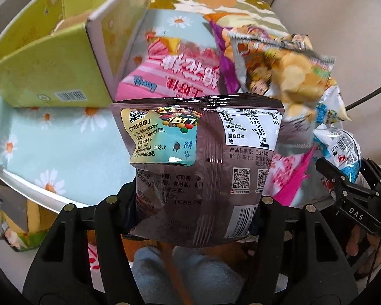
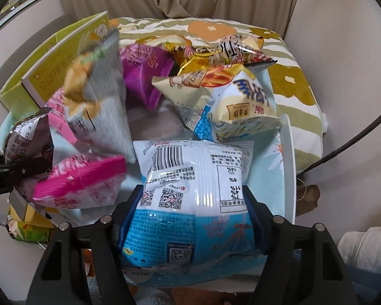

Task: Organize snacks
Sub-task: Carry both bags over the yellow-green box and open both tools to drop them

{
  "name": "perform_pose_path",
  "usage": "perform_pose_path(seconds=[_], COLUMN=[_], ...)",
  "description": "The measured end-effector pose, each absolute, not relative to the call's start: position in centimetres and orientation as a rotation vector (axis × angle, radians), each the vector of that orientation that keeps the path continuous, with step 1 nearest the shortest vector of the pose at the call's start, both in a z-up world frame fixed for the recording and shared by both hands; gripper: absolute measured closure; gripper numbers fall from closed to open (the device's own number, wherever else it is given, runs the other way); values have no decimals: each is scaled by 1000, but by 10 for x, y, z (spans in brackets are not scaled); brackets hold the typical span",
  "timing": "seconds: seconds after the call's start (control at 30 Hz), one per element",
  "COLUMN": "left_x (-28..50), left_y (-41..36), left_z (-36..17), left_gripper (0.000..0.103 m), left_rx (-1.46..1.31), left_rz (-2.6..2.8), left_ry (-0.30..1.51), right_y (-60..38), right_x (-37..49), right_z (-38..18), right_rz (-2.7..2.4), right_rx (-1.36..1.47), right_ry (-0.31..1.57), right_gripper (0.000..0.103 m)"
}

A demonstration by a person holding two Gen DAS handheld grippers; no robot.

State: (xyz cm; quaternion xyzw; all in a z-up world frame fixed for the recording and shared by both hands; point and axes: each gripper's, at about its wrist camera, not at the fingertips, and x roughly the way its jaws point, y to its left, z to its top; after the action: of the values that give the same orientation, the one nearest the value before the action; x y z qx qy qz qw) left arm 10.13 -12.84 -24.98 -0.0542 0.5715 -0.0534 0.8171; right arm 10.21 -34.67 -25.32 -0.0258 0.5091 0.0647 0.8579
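My left gripper (image 1: 194, 203) is shut on a brown chocolate-candy bag (image 1: 205, 162), held upright above the table's near edge. It also shows at the left of the right wrist view (image 2: 30, 139). My right gripper (image 2: 195, 198) is shut on a white and blue snack bag (image 2: 195, 185); it also shows at the right of the left wrist view (image 1: 343, 150). A pile of snack bags lies behind: a pink bag (image 1: 175, 71), a purple bag (image 2: 144, 76), a yellow chip bag (image 1: 289, 76), and a blurred silver bag (image 2: 101, 96).
A green cardboard box (image 1: 45, 71) stands open at the back left on the daisy-print tablecloth (image 1: 50, 147). A floral cushion (image 2: 287, 81) lies behind the round table, whose white rim (image 2: 289, 167) shows at right. A curtain hangs behind.
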Motion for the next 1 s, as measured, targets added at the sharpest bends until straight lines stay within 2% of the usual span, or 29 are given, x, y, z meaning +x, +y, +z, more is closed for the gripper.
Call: perform_pose_path(seconds=[0.47,0.77,1.0], left_x=[95,153,224], left_y=[-106,-46,22], left_z=[-158,-101,-88], left_gripper=[44,44,44], left_rx=[-151,-169,-149], left_rz=[-131,-135,-120], left_ry=[1070,942,942], right_y=[-309,-244,-168], right_x=[88,147,212], right_z=[-169,-110,-90], right_rz=[162,211,226], right_rx=[-76,-100,-76], right_ry=[938,812,791], right_gripper=[35,35,35])
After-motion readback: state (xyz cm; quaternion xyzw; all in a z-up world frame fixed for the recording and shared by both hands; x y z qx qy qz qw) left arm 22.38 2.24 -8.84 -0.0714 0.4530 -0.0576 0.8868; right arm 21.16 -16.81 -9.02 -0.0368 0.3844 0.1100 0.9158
